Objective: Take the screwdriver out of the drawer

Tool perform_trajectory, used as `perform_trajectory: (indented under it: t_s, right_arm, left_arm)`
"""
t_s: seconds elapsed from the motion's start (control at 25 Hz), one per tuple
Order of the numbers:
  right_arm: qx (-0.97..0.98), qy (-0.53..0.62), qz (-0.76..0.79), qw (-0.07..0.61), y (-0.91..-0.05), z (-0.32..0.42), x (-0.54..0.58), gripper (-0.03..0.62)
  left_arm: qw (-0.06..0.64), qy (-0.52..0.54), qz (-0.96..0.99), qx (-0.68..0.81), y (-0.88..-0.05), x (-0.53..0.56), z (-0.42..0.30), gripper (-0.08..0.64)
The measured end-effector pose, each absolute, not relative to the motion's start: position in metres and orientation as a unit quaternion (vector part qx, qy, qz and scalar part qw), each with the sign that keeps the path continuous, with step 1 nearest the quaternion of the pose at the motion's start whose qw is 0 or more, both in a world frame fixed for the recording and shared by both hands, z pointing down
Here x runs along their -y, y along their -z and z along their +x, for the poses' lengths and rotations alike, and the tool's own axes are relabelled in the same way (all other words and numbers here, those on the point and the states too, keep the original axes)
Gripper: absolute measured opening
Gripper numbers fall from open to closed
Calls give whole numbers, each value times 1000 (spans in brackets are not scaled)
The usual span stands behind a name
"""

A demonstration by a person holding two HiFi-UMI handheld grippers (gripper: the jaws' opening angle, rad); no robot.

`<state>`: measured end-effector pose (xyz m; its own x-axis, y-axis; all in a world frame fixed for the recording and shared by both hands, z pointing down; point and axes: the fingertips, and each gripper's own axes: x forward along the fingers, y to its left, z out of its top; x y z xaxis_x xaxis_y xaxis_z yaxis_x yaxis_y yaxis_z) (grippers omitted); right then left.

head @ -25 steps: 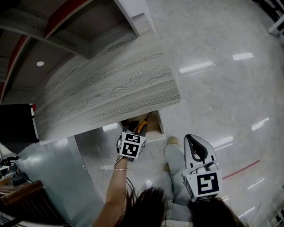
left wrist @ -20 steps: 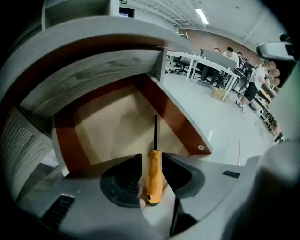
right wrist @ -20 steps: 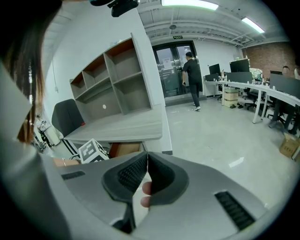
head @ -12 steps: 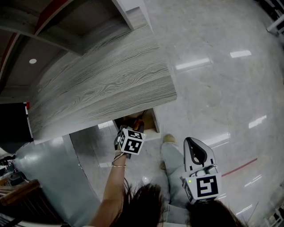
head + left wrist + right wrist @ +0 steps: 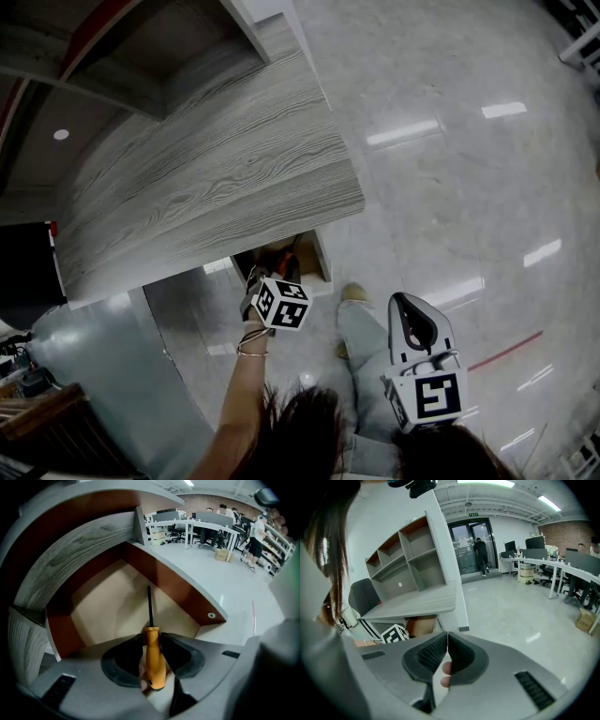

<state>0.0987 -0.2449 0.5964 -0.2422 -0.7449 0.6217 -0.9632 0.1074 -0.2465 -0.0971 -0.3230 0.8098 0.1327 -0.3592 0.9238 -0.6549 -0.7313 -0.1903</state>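
Now the left gripper (image 5: pixel 153 638) has tilted since a second ago, jaws clamped on the orange handle of the one screwdriver (image 5: pixel 154 663), its shaft over the single open drawer (image 5: pixel 103 606); lift-out seems begun. Further right, the right gripper (image 5: pixel 446 645), second of two, has jaws together, empty.

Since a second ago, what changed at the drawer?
The left gripper seems to have edged slightly toward the open drawer and tilted a little. It is now shut on the screwdriver by its orange handle, shaft pointing into the drawer. Whether it was already gripping earlier can't be told. Unchanged: the drawer is open, and the right gripper is shut, empty, held back.
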Motion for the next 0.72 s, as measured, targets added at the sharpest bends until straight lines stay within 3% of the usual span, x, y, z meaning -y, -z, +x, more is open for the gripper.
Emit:
perform_trajectory:
  t_s: [0.72]
  right_arm:
    - [728, -307, 590, 167, -590, 105, 246, 28]
  left_arm:
    - [99, -579, 738, 333, -809, 314, -94, 92]
